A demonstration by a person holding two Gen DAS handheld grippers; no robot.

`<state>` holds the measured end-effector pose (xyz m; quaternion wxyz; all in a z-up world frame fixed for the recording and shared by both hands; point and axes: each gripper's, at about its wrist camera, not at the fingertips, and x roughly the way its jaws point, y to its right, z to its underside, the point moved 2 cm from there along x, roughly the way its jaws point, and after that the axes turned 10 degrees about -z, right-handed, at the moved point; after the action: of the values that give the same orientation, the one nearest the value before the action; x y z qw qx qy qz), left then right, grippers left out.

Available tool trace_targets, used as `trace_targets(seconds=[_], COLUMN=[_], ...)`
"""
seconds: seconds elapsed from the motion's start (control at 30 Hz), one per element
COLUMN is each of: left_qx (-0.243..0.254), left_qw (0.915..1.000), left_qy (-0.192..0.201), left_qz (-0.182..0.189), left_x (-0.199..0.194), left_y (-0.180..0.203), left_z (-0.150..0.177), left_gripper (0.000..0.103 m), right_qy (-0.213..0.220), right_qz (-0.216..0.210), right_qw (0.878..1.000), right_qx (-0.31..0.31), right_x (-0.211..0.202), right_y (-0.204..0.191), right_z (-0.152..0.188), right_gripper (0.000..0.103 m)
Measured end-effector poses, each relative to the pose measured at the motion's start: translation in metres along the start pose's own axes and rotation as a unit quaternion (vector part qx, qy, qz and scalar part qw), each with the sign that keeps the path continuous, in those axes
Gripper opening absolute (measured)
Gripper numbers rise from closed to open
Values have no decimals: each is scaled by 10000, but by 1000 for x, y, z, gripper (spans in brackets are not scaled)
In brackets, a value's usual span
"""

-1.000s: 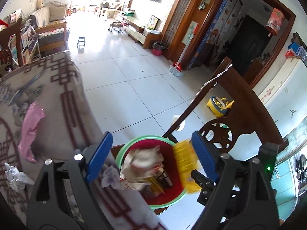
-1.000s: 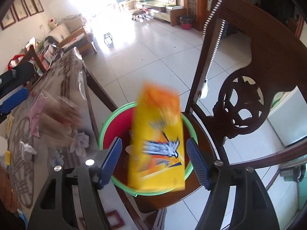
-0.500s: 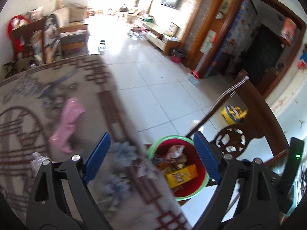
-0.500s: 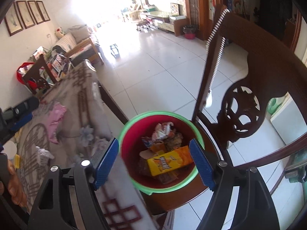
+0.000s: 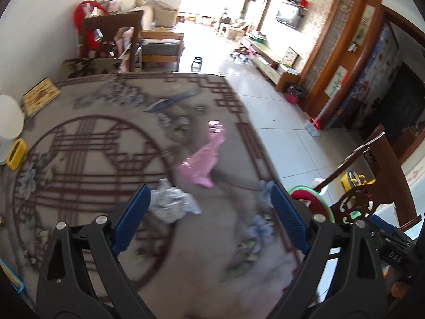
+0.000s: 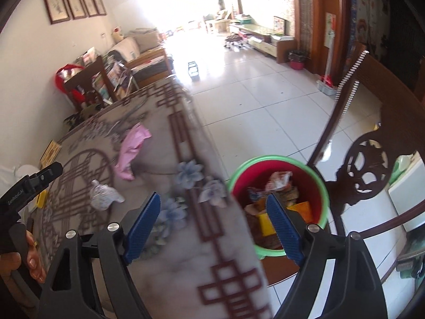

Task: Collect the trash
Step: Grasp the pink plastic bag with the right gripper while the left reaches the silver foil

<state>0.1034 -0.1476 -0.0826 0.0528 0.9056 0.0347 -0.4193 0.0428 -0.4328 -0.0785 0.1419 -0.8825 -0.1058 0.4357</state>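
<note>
A crumpled white-silver wrapper (image 5: 172,203) lies on the patterned tablecloth (image 5: 93,146), just ahead of my open, empty left gripper (image 5: 209,212). A pink plastic wrapper (image 5: 205,159) lies beyond it. Both show in the right wrist view, the white one (image 6: 103,195) and the pink one (image 6: 131,150). My right gripper (image 6: 213,220) is open and empty over the table edge. The red bin with a green rim (image 6: 316,175) stands on a chair seat and holds several wrappers and a yellow packet (image 6: 267,222).
A dark wooden chair back (image 6: 372,143) rises behind the bin. A white cup (image 5: 9,117), a yellow object (image 5: 16,152) and a flat box (image 5: 39,95) sit at the table's far left. The tiled floor (image 6: 252,101) lies beyond the table edge.
The yellow packet left my right gripper and lies in the bin. Both grippers swung left from over the bin to over the table, the left one facing the white wrapper.
</note>
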Motion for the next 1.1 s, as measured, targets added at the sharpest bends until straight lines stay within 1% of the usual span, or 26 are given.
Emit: trace_targets(seconds=[0.1, 0.2, 0.33, 0.43, 0.5, 0.53, 0.63, 0.83, 0.87, 0.97, 1.1], left_qx=[-25, -99, -167, -220, -323, -365, -425, -252, -215, -21, 264], left_qw=[9999, 9996, 9993, 9990, 9984, 9981, 9972, 9962, 9963, 9964, 9954], left_qy=[-53, -160, -246, -292, -403, -449, -601, -829, -838, -850, -916], left_qz=[-107, -193, -226, -254, -213, -196, -131, -12, 4, 27, 23], left_x=[1, 5, 12, 21, 32, 36, 51, 81, 85, 103, 130], left_y=[-23, -50, -74, -89, -97, -99, -101, -89, -86, -75, -57], left_z=[4, 6, 7, 7, 11, 13, 21, 33, 33, 33, 29], left_gripper=[91, 91, 91, 91, 91, 91, 91, 91, 91, 91, 91], right_qy=[-106, -215, -398, -631, -779, -865, -1025, -1215, -1256, -1440, -1315], right_qz=[-143, -399, -629, -629, -607, -569, -429, -380, -378, -430, -551], right_qw=[9998, 9989, 9971, 9958, 9950, 9945, 9935, 9909, 9902, 9867, 9877], right_qx=[-85, -80, -176, -208, -174, -167, -249, -441, -477, -616, -635], right_x=[21, 53, 113, 162, 190, 207, 239, 272, 276, 286, 271], right_y=[-24, -50, -91, -112, -121, -125, -133, -136, -136, -133, -122], right_z=[-4, -18, -42, -54, -58, -59, -61, -63, -63, -61, -65], right_gripper=[79, 79, 79, 79, 79, 79, 79, 76, 71, 34, 28])
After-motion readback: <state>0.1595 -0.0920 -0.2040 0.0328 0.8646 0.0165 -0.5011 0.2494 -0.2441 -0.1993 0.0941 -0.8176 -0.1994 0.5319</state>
